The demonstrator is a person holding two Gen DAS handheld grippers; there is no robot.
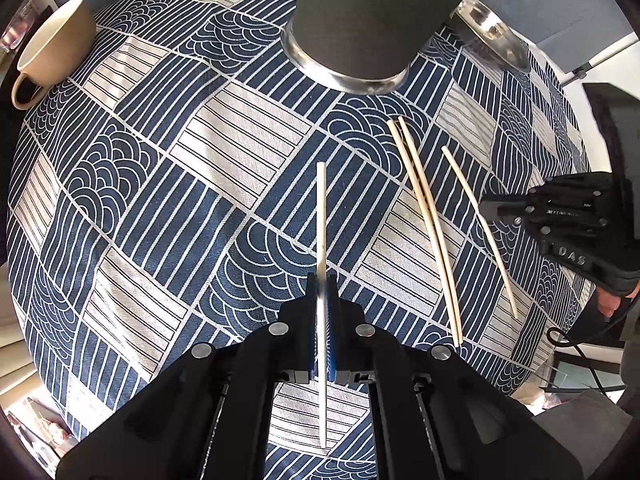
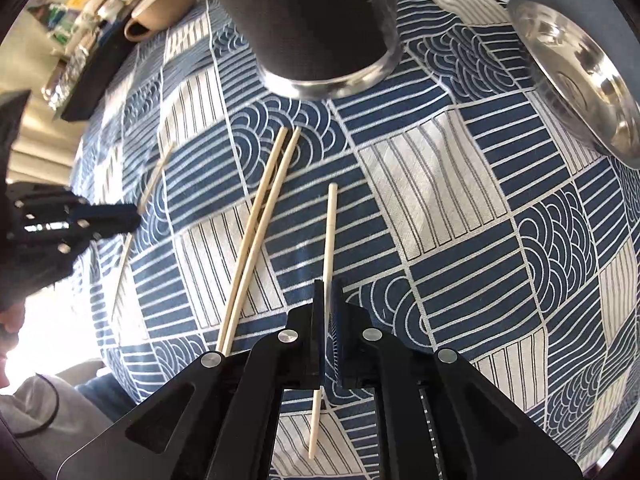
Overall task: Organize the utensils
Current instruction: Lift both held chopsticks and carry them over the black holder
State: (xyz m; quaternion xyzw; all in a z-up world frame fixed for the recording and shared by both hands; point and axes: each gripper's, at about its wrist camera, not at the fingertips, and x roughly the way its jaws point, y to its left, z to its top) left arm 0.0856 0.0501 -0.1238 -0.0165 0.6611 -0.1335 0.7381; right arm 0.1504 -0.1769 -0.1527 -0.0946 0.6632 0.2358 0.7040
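Here, the left gripper [image 1: 321,280] is clamping a single pale chopstick [image 1: 321,216] between its closed jaws, gripping it near mid-length so that one end is sticking out ahead toward the dark cylindrical holder [image 1: 352,24] and the other is trailing back beneath the gripper body. The holder, with its shiny metal rim, is standing straight ahead of both grippers on the blue patterned cloth covering the desk [image 1: 160,184]. With such a thin grip, the chopstick is likely pivoting easily; if it is swinging as it is being raised, its tip may be catching the holder's wall instead of clearing the mouth.

To the right of that gripper, a pair of chopsticks [image 1: 424,216] is lying loose on the cloth, side by side and touching along part of their length. Either gripper sweeping low may be knocking them out of line or rolling them.

Further right, the right gripper [image 2: 329,292] is pinching another chopstick [image 2: 330,232] in its nearly closed jaws, again around the middle. Both grippers are aiming at the same holder, so the arms or the two long sticks may be colliding near its opening. A steel dish [image 2: 580,80] is sitting off to the far right, clear of the path.
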